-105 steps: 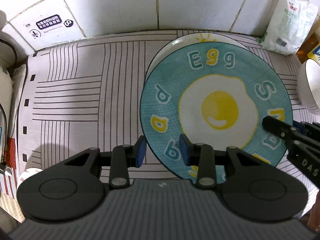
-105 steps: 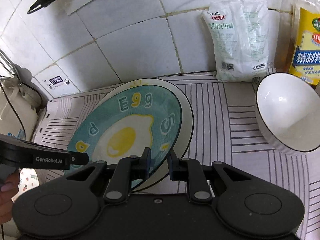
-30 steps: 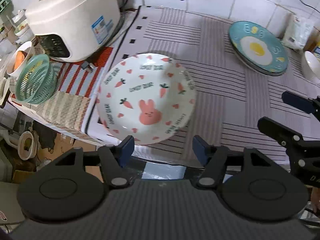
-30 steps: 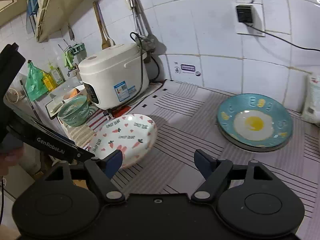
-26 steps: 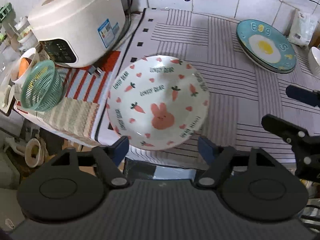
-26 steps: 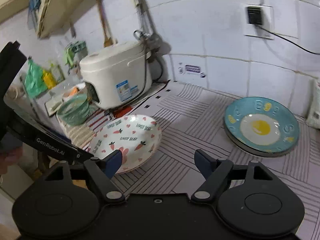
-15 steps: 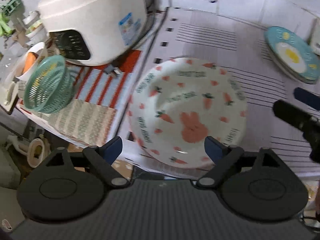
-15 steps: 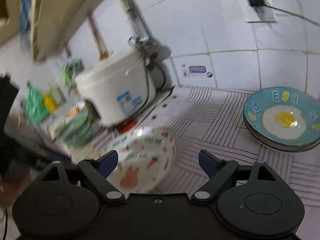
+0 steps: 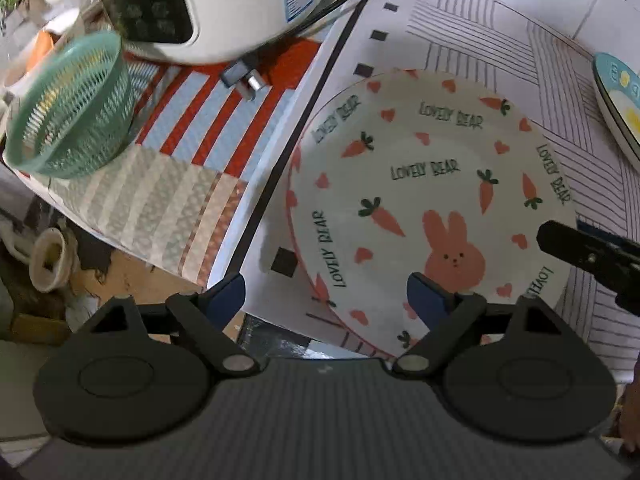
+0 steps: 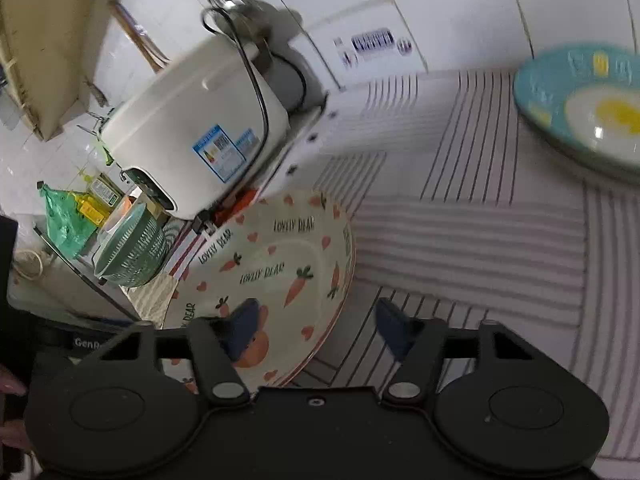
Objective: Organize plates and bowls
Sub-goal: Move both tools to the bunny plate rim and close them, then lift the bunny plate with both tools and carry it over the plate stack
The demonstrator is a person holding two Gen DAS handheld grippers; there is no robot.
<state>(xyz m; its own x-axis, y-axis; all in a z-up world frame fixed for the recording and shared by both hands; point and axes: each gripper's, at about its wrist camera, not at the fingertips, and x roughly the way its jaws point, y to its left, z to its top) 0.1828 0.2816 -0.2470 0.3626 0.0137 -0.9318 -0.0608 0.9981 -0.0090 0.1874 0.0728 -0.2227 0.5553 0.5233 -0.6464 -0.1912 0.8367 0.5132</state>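
A white plate with a pink bunny and carrots (image 9: 432, 184) lies flat on the striped mat near the counter's front edge. My left gripper (image 9: 325, 294) hangs over its left rim, jaws wide and closing slightly, one finger over the plate and one beyond it, pads not touching. My right gripper (image 10: 318, 322) straddles the bunny plate (image 10: 276, 268) at its right rim. Its jaws are closing, with a gap still at both pads. The teal fried-egg plate (image 10: 580, 112) rests far right on the mat, also seen as the egg plate (image 9: 616, 96) in the left wrist view.
A white rice cooker (image 9: 200, 0) stands at the back left with its cord and plug on a red-striped cloth (image 9: 208, 120). A green mesh basket (image 9: 68, 108) lies tipped at the left. The counter's front edge (image 9: 224, 264) drops off just beside the bunny plate.
Both grippers have come down and closer to the bunny plate, which now fills more of each view. The right jaws have narrowed around the plate's rim.
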